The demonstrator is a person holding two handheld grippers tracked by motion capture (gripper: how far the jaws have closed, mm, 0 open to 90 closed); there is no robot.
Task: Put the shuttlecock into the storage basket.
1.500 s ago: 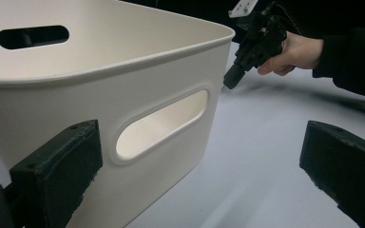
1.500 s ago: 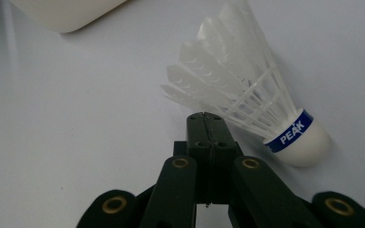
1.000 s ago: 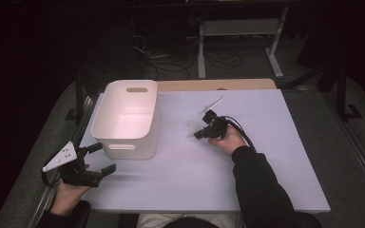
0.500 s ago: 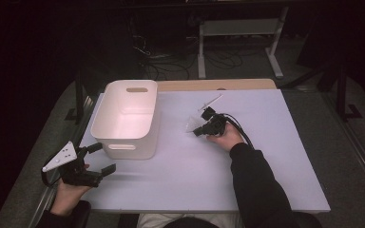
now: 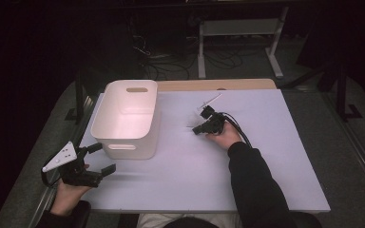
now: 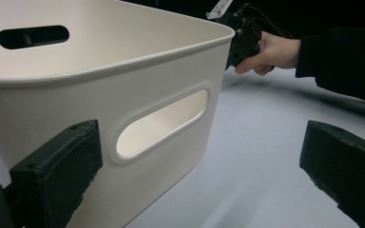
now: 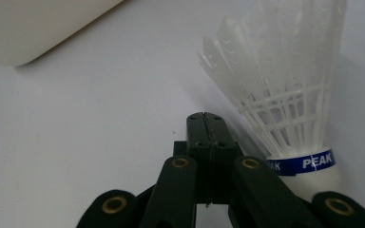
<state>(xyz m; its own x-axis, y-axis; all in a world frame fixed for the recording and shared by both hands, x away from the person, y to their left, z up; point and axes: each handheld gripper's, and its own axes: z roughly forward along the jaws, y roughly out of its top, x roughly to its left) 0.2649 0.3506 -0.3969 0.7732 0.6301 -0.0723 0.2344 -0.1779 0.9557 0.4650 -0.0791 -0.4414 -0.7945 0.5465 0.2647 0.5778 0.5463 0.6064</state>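
Note:
A white feathered shuttlecock (image 7: pixel 290 109) with a blue band reading PEAK lies on the white table top (image 7: pixel 100 123), just to the right of my right gripper (image 7: pixel 207 124). That gripper's jaws are shut pad to pad with nothing between them. From the high view the right gripper (image 5: pixel 197 129) rests low on the table's middle and points left toward the white bin (image 5: pixel 123 148). My left gripper (image 5: pixel 103 158) is open at the table's near left corner. In the left gripper view its jaws (image 6: pixel 195 166) face the bin's (image 6: pixel 138 80) front handle slot.
The bin (image 5: pixel 123 148) stands empty at the table's left, with handle slots in its near and far walls. A wooden strip (image 5: pixel 218 84) runs along the table's far edge. Beyond it, cables and a metal stand (image 5: pixel 240 28) sit on the dark floor.
The right hand has edged slightly to the left, toward the bin, with its jaws staying shut. The left gripper has not moved.

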